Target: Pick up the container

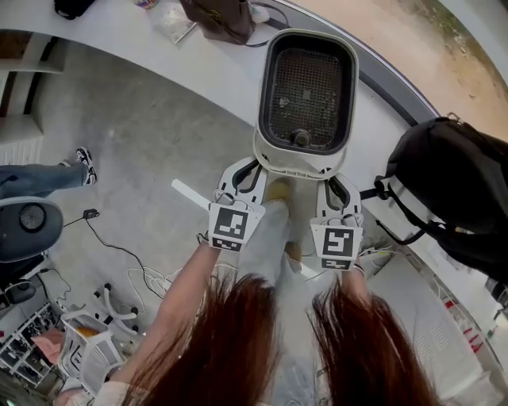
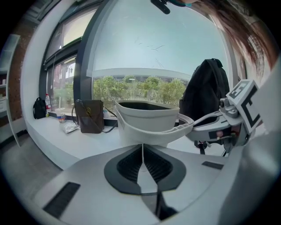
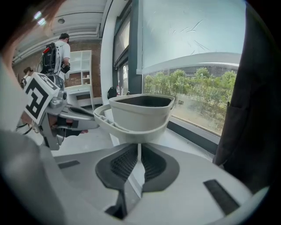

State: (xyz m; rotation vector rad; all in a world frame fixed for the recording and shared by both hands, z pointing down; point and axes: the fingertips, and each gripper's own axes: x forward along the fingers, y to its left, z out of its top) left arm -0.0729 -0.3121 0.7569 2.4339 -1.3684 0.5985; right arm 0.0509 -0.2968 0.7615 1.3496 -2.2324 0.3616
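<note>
Your container point(image 1: 305, 87) sits at 12 o'clock in the head view, above the white counter point(image 1: 198, 63), and it seems to be clear of the surface. Both tongs are clenched on its near lip. Your left gripper point(image 1: 242, 176) point(image 2: 142, 147) bites at its 7 o'clock and your right gripper point(image 1: 336, 184) point(image 3: 139, 147) at its 5 o'clock. A black backpack point(image 1: 452, 190) lies at 3 o'clock and a brown bag point(image 1: 218, 17) at 11.
</note>
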